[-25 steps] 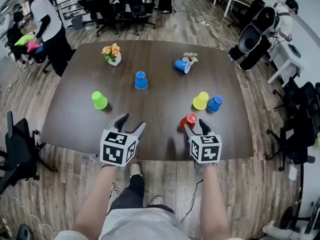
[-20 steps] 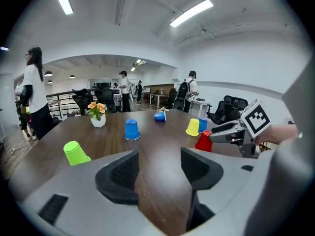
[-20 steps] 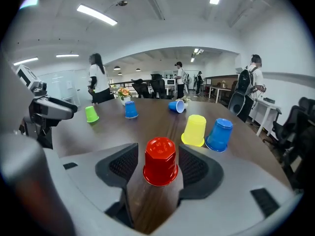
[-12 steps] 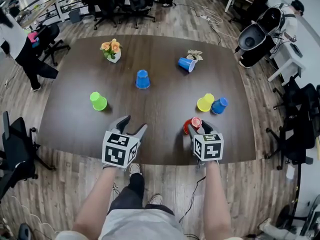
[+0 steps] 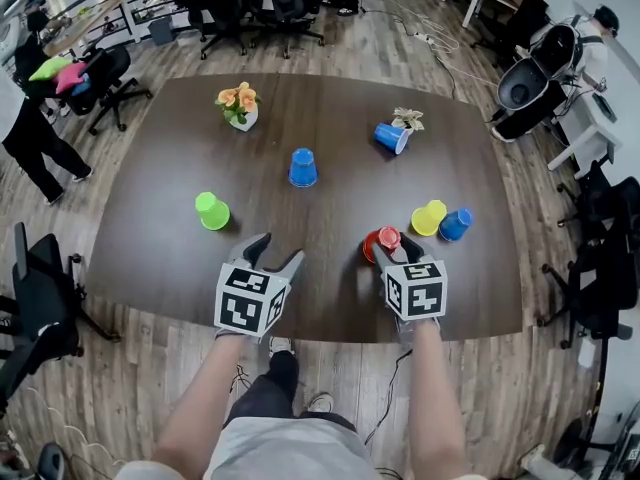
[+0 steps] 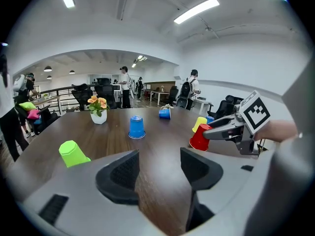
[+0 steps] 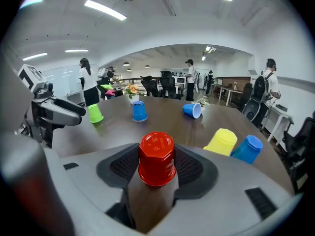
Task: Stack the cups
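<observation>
Jaws of the right gripper clamp the upturned red cup near the front edge of the table, probably to carry it onto another cup, while the left gripper hovers beside it, spread wide and empty.

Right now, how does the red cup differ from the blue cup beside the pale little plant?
The red cup stands mouth down; the blue cup lies on its side, open mouth showing. The red cup is clamped by the right gripper near the front edge of the table; the blue cup lies free at the far side. Both seem the same plastic cup shape.
</observation>
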A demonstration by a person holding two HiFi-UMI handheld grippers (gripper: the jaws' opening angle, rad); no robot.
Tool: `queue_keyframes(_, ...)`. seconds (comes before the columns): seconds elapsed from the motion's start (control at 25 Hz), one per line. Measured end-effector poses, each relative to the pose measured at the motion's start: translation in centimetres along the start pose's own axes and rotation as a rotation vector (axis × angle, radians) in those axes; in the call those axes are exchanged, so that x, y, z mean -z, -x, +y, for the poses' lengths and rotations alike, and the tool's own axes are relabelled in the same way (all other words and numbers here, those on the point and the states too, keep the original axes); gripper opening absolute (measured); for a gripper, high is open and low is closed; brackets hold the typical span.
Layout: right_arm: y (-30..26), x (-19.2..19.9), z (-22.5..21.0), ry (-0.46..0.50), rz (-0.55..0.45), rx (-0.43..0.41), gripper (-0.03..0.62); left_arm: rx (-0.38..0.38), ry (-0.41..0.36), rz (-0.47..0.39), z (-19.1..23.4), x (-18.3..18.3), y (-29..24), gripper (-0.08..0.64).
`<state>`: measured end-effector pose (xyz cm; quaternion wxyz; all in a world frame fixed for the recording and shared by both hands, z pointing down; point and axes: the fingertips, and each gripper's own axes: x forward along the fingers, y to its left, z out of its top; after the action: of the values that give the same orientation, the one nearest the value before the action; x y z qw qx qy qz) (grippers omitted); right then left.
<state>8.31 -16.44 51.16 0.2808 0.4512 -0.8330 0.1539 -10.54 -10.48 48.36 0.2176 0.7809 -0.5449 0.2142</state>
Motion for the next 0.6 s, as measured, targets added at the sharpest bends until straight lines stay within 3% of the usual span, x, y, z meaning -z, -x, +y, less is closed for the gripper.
queue_keyframes(0.6,-6.2,-4.5,7.0,0.07,0.007,-0.097,0.225,0.013,-0.011,-0.01,5.1,-2.2,-1.4,0.256)
